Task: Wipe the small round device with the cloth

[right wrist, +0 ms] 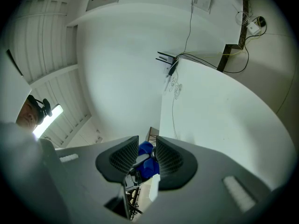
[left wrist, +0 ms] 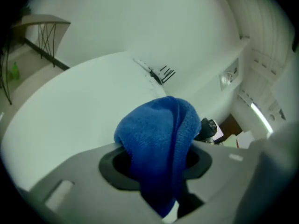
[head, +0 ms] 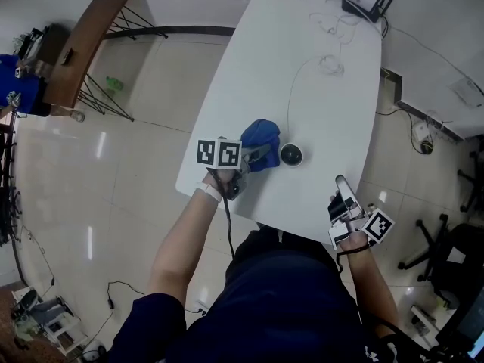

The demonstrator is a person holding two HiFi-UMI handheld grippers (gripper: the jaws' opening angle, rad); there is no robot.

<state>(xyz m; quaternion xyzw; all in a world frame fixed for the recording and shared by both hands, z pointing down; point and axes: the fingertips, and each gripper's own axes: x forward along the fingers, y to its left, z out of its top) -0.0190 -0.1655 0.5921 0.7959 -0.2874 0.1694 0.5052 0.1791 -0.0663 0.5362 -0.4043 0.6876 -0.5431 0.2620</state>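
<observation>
Being pinched at its bunched middle by the left gripper (head: pixel 254 157), the soft, floppy blue cloth (left wrist: pixel 156 134) is being held; right gripper (right wrist: pixel 147 155) slightly spread, empty.

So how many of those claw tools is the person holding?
2. The left gripper is over the white table, shut on the blue cloth beside the small round device. The right gripper, jaws slightly apart and empty, is just off the table's corner.

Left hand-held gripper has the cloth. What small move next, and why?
Probably ease the left hand-held gripper rightward in the head view, bringing the cloth onto the device. The cloth is clamped and bunched just beside the device, not over it yet.
</observation>
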